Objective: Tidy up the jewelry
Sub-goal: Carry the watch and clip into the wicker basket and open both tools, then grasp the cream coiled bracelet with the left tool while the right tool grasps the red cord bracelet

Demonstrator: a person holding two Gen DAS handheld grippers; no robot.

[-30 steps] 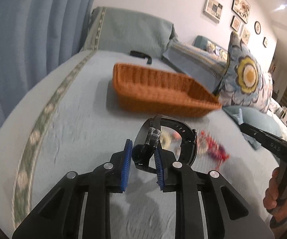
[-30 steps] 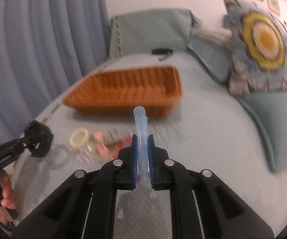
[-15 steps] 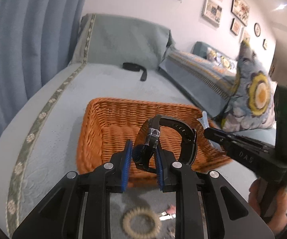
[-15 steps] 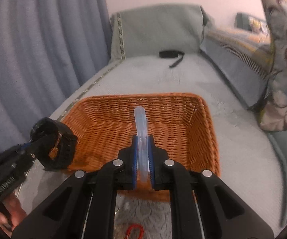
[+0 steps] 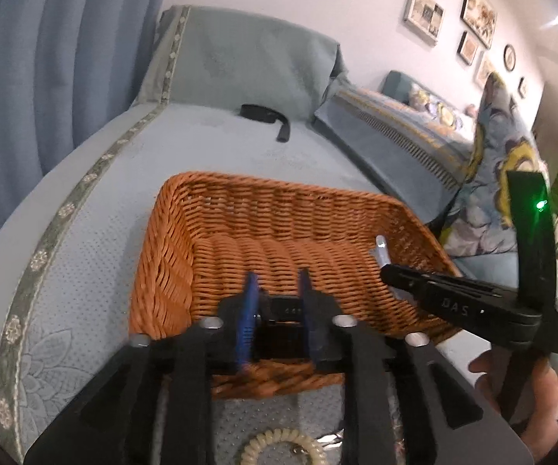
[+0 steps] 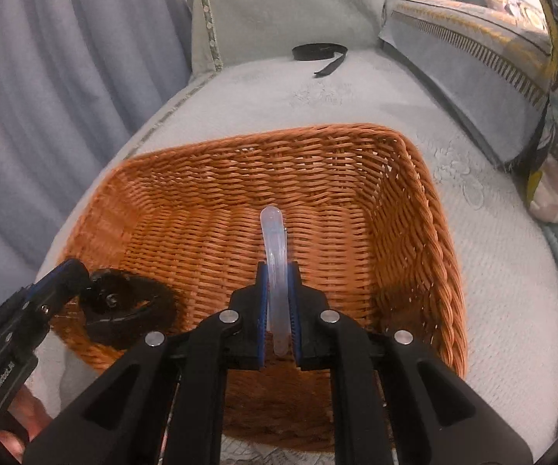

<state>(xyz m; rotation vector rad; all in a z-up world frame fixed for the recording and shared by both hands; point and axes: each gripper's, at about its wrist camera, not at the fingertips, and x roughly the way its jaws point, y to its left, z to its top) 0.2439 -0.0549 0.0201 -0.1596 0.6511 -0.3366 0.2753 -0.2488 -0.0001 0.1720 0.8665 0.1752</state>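
Inside the wicker basket (image 6: 407,201), at its near left corner, lies the black watch (image 6: 124,310), strap looped, resting on the woven floor. My left gripper (image 5: 277,306) is seen from the side in the right wrist view, its tips at the watch; whether they touch it I cannot tell there. The left wrist view supplies what that angle lacks: the blue pads (image 5: 248,310) stand apart, spread wider than the dark watch body (image 5: 281,319) showing low between them, so these tongs are open and hold nothing.

My right gripper (image 6: 278,302) is closed on a translucent hair clip (image 6: 275,244), which rises upright from between the pads and hangs above the basket floor. From the left wrist view only the clip's pale tip (image 5: 381,250) shows, projecting past the right gripper's black body over the basket's right side.

Outward, the basket sits on a pale blue bedspread (image 6: 511,290). The left wrist view alone shows a cream spiral hair tie (image 5: 283,449) on the cover, just in front of the basket's near wall. Both views show a black strap (image 6: 319,54) lying near the headboard cushion, well apart from the basket. A floral pillow (image 5: 507,147) stands at right.
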